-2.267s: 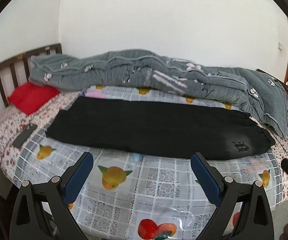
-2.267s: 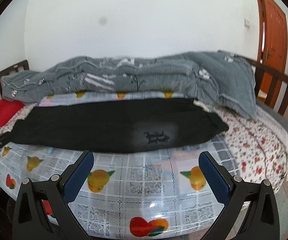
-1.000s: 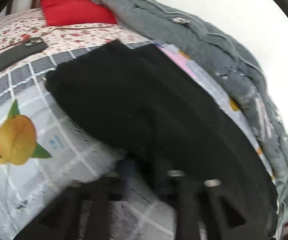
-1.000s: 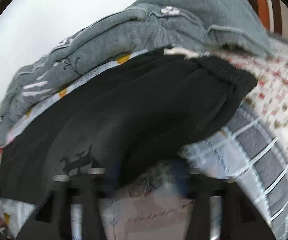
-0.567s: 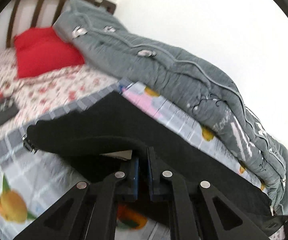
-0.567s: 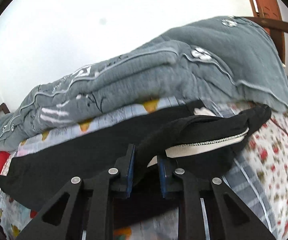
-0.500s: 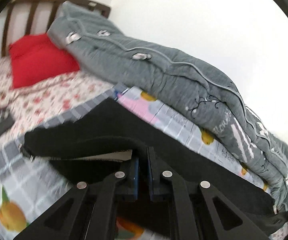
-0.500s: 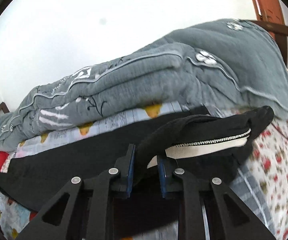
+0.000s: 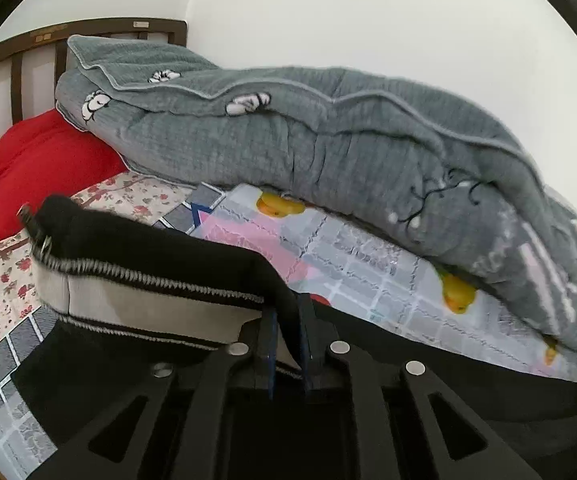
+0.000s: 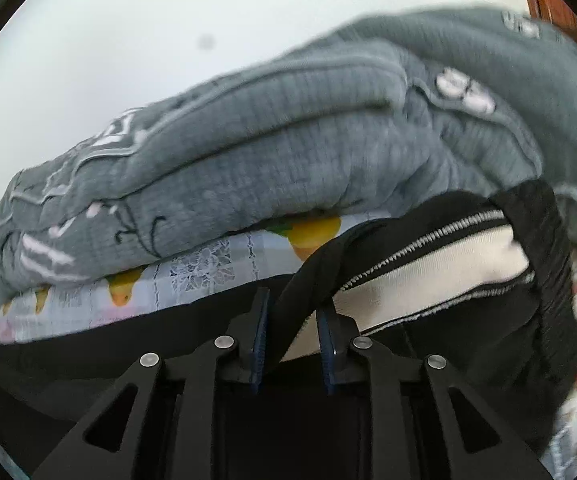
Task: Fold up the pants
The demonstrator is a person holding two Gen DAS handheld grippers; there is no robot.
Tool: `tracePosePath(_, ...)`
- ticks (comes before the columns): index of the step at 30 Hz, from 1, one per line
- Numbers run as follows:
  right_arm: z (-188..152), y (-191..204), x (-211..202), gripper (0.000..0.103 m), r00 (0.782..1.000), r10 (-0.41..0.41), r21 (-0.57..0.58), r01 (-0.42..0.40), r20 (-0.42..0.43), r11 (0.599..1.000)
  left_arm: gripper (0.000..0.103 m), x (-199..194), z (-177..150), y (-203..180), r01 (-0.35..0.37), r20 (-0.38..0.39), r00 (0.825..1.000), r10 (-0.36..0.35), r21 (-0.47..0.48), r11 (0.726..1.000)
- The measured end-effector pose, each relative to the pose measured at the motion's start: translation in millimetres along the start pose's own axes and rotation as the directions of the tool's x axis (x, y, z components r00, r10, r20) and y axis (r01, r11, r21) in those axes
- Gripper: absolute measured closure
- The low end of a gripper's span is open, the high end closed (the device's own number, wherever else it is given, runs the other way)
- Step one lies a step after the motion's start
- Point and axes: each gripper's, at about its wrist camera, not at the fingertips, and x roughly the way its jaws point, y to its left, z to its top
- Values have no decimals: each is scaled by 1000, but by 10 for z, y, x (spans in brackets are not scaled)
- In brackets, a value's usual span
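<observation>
Where both ends lift off the bed: left gripper [image 9: 286, 334], right gripper [image 10: 292, 334], fingers pinching black pants [image 9: 148, 236].

The pants [image 9: 148, 240] hide both grippers' jaws' tips.

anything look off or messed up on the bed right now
Nothing damaged or spilled. The grey quilt lies heaped along the wall side rather than spread. The black pants gape open, pale lining showing, only because the left gripper and right gripper lift them.
</observation>
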Motion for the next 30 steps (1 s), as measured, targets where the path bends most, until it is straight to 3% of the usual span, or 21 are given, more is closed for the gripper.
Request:
tracePosePath(2,6,-11,67,69,999,27,20,-26,-24,999,68,33,-4,-55,-2,-27,1000,2,21,1000)
tracePosePath(4,-22,32,1,68,998,56,-2,-56,-16,998,39,-50,-30,-78,-3,-24,1000,4,34,999)
tracePosePath(5,-47,76,-68,67,999,53,-27,-53,-5,998,37,-104,-47,-88,-2,-8,1000,3,37,999)
tracePosePath(8,-168,185,-354,55,999,32,-100,-29,34,995,36,-288,-127,-59,4,3,1000,-4,54,999)
tracePosePath(13,-503,140,-881,52,998,49,-158,-43,38,986,36,-601,-417,148,43,-47,998,-41,40,998)
tracePosePath(15,-633,47,-1047,46,999,41,-159,-36,32,987,36,-722,-586,255,45,-72,997,-42,38,998)
tracePosePath(19,-974,-217,-1340,44,1000,4,-157,-3,8,988,36,-878,-894,442,71,-132,989,-71,-3,997)
tracePosePath(25,-1418,-744,-1372,39,996,3,-48,-8,-86,999,36,-950,-1401,707,157,-235,955,-181,-117,981)
tracePosePath(30,-1466,-981,-1150,39,986,85,83,-74,-146,994,36,-900,-1413,702,165,-219,954,-203,-181,970)
